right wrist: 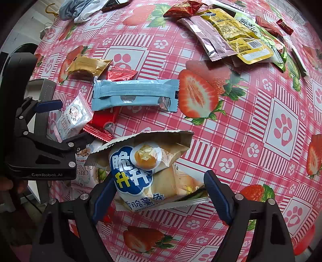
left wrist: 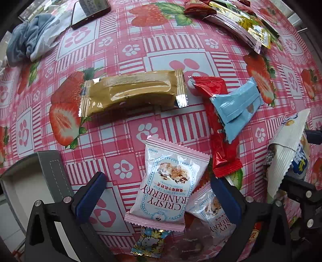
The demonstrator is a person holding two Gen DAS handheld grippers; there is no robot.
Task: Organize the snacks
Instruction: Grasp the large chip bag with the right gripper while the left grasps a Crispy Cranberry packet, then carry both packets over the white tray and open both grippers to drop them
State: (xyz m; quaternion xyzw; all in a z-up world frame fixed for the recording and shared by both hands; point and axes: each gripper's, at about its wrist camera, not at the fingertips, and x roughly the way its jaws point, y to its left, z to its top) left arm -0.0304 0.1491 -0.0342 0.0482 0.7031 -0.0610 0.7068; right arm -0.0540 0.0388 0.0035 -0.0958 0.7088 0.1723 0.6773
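While my left tool hangs over the near edge of the desk, its blue pads stand wide apart with nothing clamped between them. Directly between those pads lies a pink-edged cranberry nougat packet, overlapping a second packet of the same kind at my right pad, and a small floral candy wrapper sits closest to me. A grey box pokes in at the near left.

My right tool is also spread open, and a white potato-stick bag lies between its pads; whether the left pad touches the bag I cannot tell, while the right one stands apart from it.

Farther out, a red wrapper runs lengthwise away from me with a light blue bar lying across it. Beside them to the left rests a gold-brown bar, flat on the strawberry-print cloth.

At the far right, a loose heap of yellow, pink, green and red packets overlaps itself. At the far left lie a dark phone and a crumpled blue-grey cloth.
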